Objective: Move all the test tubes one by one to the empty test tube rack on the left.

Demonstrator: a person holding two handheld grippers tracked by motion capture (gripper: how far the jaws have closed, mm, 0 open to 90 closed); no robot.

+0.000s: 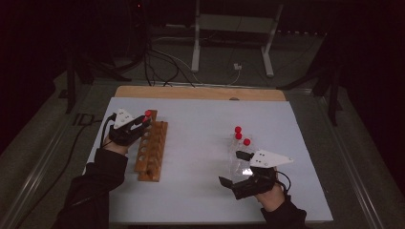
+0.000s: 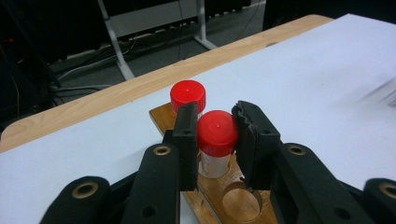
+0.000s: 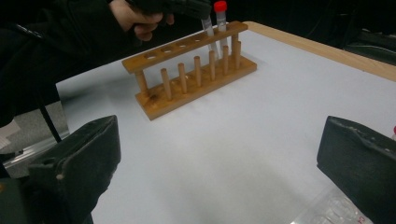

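- Red-capped tube (image 2: 216, 140) stands between the left gripper (image 2: 215, 140) fingers, clamped at the cap; its lower end sits in a hole of the wooden rack (image 2: 212, 191).
- Second capped tube (image 2: 187, 95) stands in the rack's end hole, just beyond the fingers.
- An empty hole lies just below the fingers; the high view shows more empty holes along the rack toward the person.
- Right gripper (image 1: 235, 168) fingers spread wide, gripping nothing; three loose tubes (image 1: 240, 148) lie just beyond them.
- White table (image 1: 191, 157) is bare between the two grippers; the rack sits near the left edge.
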